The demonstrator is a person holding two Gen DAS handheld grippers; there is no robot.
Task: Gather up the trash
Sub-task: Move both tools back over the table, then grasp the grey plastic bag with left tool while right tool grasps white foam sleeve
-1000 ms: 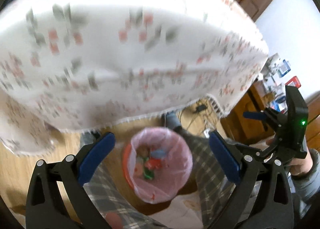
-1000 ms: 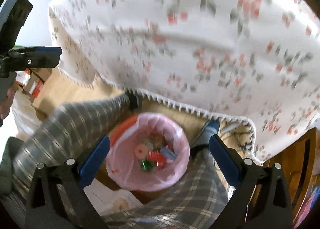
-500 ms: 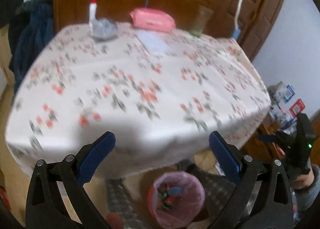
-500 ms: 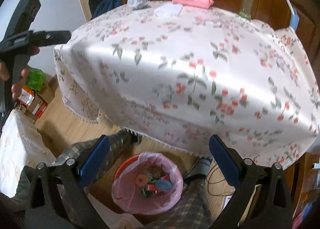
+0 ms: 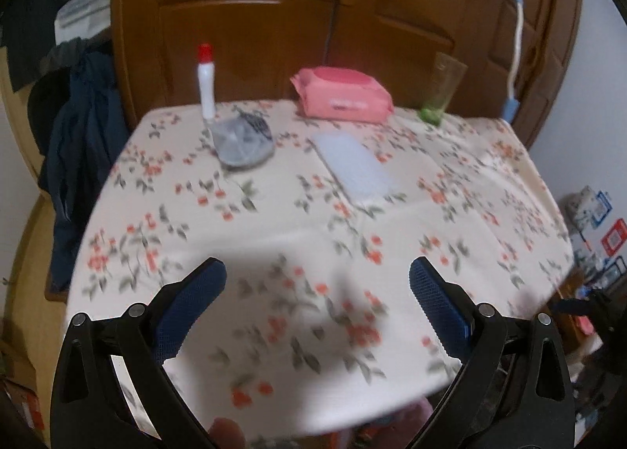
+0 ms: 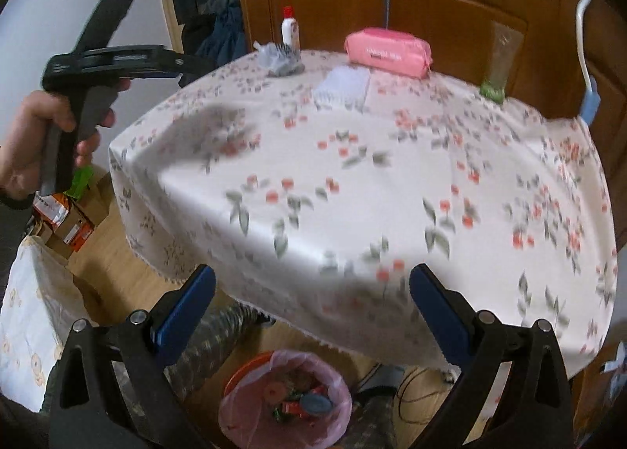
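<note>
Wooden cupboard doors stand behind the table (image 5: 490, 213), which a flowered cloth covers down over its edges. Along the far edge are a white bottle (image 5: 206, 84) with a red cap, a pink pack (image 5: 341, 96) and a glass (image 5: 444, 90); they look like things to keep, so they stay at the back. Just in front of the bottle lies a crumpled clear bag (image 5: 243, 137), and near it, toward the middle, a flat white sheet (image 5: 354, 164). These two are probably the trash that remains.

On the floor below the near edge stands the bin (image 6: 286, 402) with a pink liner, between the person's legs, so that trash can drop straight in from the table. It already holds some colourful pieces.

Both claws are empty, with the fingers wide apart. The left claw (image 5: 317, 308) hovers over the near part of the table and points toward the bag and the sheet. The right claw (image 6: 312, 306) is held lower and more back, at the near edge, above the bin. In its view the left hand (image 6: 47, 143) grips its handle at the left side of the table, with the tool level.
</note>
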